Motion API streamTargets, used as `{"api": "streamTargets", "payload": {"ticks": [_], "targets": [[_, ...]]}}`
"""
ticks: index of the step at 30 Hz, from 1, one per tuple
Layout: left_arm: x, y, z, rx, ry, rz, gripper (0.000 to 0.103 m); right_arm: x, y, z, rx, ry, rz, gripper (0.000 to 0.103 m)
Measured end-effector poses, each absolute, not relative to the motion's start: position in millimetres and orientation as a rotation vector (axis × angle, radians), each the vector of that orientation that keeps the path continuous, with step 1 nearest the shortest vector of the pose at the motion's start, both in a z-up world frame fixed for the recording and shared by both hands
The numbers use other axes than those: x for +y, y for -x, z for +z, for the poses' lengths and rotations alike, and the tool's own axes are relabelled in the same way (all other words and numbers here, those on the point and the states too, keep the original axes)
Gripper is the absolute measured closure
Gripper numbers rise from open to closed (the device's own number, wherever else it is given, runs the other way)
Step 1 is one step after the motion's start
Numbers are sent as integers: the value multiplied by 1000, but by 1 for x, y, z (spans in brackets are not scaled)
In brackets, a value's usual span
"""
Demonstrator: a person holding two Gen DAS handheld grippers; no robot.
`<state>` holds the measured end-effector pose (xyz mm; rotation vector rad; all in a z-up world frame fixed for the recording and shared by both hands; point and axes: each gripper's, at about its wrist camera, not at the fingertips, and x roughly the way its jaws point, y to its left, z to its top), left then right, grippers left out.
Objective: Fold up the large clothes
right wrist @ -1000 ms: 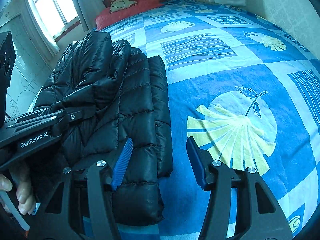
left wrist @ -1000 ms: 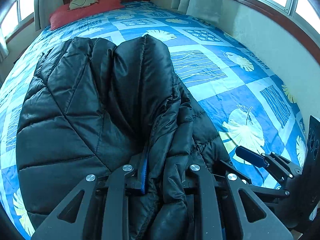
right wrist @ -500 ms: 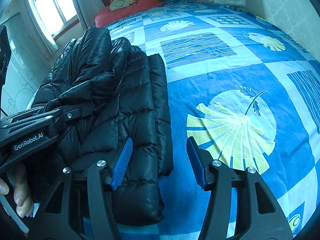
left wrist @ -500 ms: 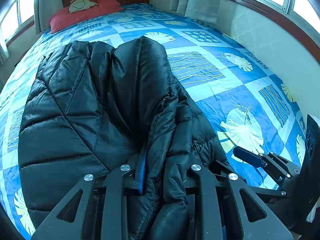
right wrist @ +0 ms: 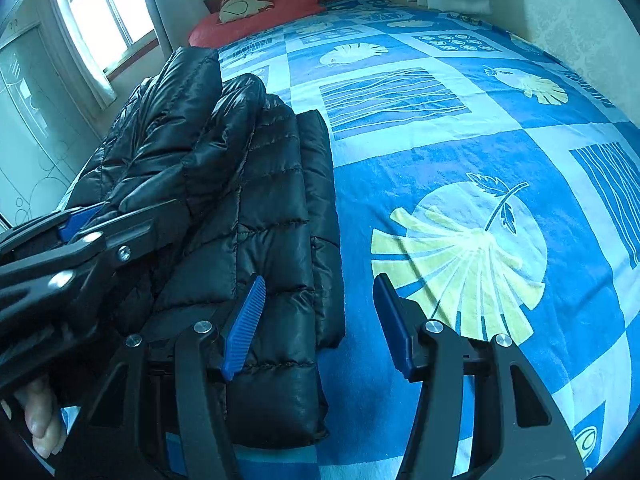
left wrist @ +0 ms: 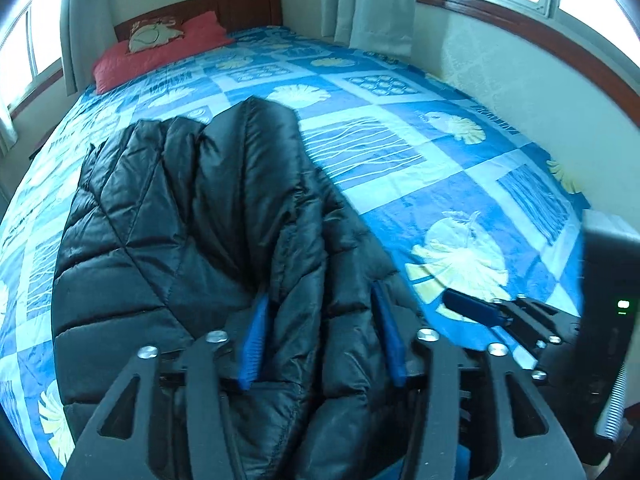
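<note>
Your left gripper (left wrist: 320, 336) has spread, freeing the black jacket (left wrist: 192, 240) fold to settle; right gripper (right wrist: 320, 320) gapes empty.

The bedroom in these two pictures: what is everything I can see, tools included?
puffer jacket: one, black, quilted, bunched on the bed's left part
bedspread: one, blue with pale leaf prints, covers the bed
pillow: one, red, at the headboard
cushion: one, cream, on the pillow
headboard: one, brown wood, far end
curtains: pale, beside the windows
windows: bright, on the side walls
left tool: black with blue pads, jacket fabric bunched between its fingers
right tool: black with blue pads, open, at the jacket's edge
hand: one, bottom left corner of the right view
</note>
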<state>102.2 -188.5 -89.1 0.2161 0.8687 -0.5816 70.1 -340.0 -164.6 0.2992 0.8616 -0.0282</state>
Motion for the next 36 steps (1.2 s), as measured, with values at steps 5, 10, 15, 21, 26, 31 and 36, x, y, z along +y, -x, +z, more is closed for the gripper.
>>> {"api": "streamTargets", "payload": {"ticks": [5, 10, 15, 21, 26, 31, 36], "targets": [[-191, -86, -80, 837, -224, -596, 39, -340, -69, -164, 863, -296, -30, 48], [-185, -71, -61, 825, -178, -650, 39, -341, -69, -163, 863, -294, -32, 48], [-176, -47, -44, 800, -156, -704, 39, -340, -67, -162, 864, -290, -37, 48], [-145, -13, -23, 743, -144, -737, 33, -338, -66, -159, 864, -281, -45, 48], [-105, 7, -9, 696, -79, -744, 28, -339, -63, -151, 852, -283, -56, 48], [-58, 6, -11, 658, -53, -610, 27, -347, -61, -122, 785, -352, -42, 47], [-10, -28, -40, 680, 7, -418, 27, -334, -84, -101, 757, -451, 59, 32]]}}
